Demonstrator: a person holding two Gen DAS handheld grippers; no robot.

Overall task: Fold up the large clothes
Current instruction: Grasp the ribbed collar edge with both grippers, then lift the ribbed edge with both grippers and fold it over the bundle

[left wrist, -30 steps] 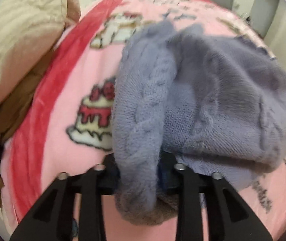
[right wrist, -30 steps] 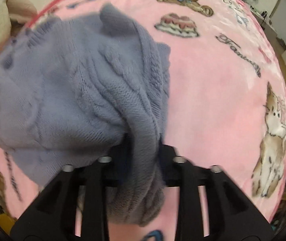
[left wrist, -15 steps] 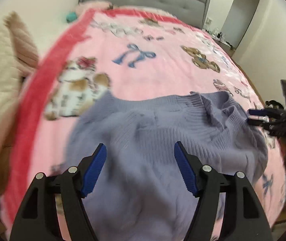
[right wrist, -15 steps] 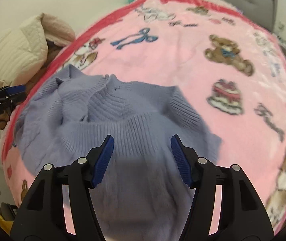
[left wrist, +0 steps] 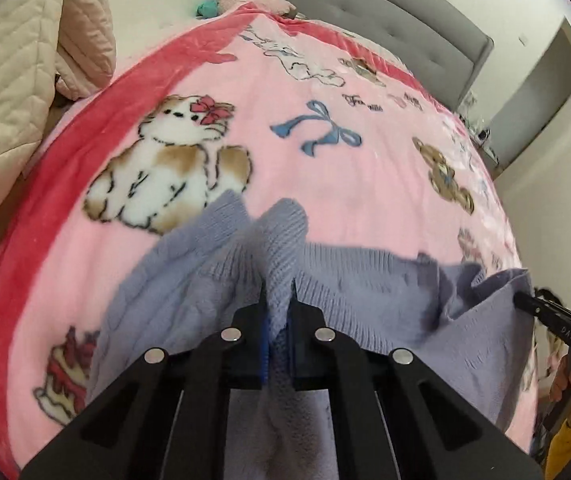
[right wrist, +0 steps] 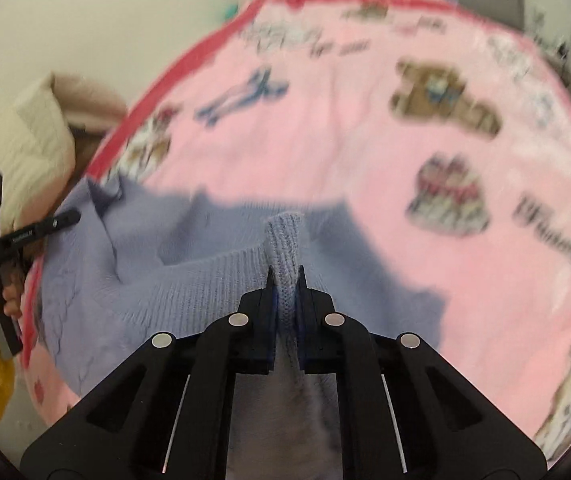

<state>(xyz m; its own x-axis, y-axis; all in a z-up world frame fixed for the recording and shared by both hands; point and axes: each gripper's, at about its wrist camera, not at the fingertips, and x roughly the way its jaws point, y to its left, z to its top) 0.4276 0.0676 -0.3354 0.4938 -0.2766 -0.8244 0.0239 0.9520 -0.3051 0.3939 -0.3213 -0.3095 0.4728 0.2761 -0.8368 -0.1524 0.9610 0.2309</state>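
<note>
My left tool (left wrist: 277, 298) and right tool (right wrist: 286, 276) have just closed, each pinching a ribbed fold of the lavender cable-knit sweater (left wrist: 365, 300), which sags between them over the pink cartoon-print fleece blanket (left wrist: 325, 184) covering the grey-headboard bed (left wrist: 365, 8).

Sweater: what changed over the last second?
Both grippers let go of the lavender sweater, opened over it lying on the bed, then closed again: left gripper and right gripper now each pinch a fold of its ribbed edge. The pink blanket stayed spread.
</note>
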